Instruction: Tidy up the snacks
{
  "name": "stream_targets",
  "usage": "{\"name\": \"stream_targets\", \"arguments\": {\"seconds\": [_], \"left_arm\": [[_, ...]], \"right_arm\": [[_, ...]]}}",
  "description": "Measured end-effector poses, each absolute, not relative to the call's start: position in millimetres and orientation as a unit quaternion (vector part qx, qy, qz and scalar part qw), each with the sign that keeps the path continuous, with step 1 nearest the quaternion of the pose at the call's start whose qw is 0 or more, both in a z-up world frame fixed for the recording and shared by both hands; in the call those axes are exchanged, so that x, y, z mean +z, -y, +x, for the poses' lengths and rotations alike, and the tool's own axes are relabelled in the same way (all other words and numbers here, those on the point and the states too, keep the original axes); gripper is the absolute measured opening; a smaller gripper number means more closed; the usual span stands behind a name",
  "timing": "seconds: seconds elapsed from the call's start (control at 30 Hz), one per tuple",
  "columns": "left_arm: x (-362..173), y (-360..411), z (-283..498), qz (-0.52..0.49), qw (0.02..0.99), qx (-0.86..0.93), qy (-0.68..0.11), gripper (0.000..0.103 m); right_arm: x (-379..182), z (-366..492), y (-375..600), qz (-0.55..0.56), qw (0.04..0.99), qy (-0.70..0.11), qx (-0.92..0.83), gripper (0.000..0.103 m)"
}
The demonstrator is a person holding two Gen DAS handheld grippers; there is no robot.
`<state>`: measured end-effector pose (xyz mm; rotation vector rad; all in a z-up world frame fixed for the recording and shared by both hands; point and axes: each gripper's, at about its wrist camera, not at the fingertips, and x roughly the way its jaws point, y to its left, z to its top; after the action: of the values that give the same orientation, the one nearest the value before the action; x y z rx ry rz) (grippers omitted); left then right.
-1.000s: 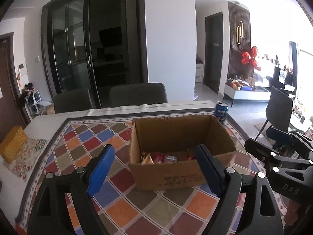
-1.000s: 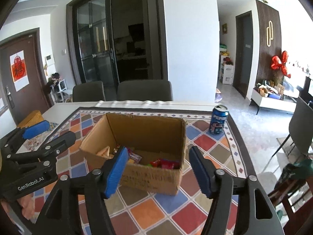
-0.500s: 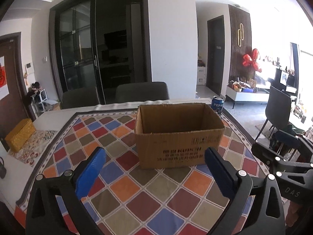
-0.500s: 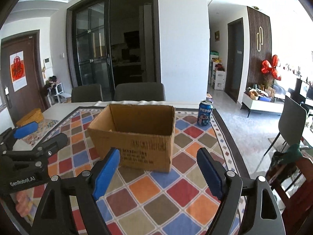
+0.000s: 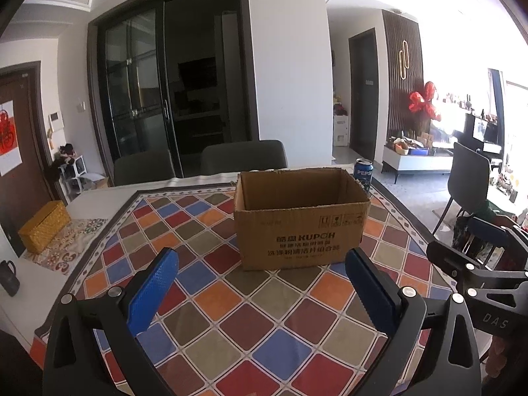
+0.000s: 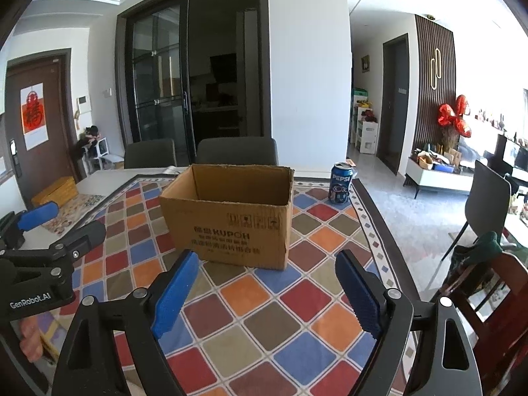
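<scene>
From the left wrist, the left gripper (image 5: 260,275) is standing wide open with nothing in it, its jaws having just opened wider. The box (image 5: 300,217) is sitting ahead on the checked cloth (image 5: 231,323), apart from the blue pads. A can (image 5: 363,176) is standing behind the box. The right gripper (image 5: 468,257) is showing at the right edge.

From the right wrist, the right gripper (image 6: 265,275) is open and empty too, its jaws having just been spreading. The box (image 6: 231,214) is sitting just past the fingertips. The can (image 6: 341,187) is standing to its right. The left gripper (image 6: 49,231) is showing at the left.
</scene>
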<state>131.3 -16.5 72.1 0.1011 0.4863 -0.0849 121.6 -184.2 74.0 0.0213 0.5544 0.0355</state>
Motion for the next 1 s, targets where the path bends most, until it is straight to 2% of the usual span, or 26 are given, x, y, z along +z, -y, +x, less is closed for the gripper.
{"name": "stream_targets", "arguments": {"seconds": [1.0], "left_arm": [[73.4,11.9,115.2,0.044,0.971,-0.041,-0.230,0.103]], "right_arm": [[80.6,105.8,181.4,0.009,0.965,-0.263,0.021,0.086]]}}
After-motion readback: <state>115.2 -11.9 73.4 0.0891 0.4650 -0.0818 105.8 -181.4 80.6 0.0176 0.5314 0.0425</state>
